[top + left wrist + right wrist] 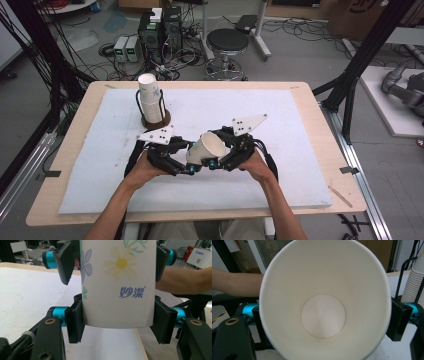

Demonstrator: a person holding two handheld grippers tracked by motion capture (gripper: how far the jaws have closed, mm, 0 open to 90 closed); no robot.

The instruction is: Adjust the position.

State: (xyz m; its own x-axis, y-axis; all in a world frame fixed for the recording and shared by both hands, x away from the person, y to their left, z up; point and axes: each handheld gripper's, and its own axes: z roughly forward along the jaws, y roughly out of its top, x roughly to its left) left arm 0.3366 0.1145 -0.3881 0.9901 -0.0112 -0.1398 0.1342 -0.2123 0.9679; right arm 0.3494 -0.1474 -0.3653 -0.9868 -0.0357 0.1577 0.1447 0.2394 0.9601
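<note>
Cup [207, 148] sits mid-frame, held by both grippers: left gripper [192, 167] near its base, right gripper [212, 162] at its rim. Squeezing lightly avoids crushing it.

We see a grey concrete floor [300, 55] beyond the wooden table [320, 125], strewn with tangled cables [185, 52]; a black round stool [227, 42] stands behind it; grey electronic boxes [126, 48] sit to the left; black frame posts [367, 50] rise at the right; light is even and bright.
</note>
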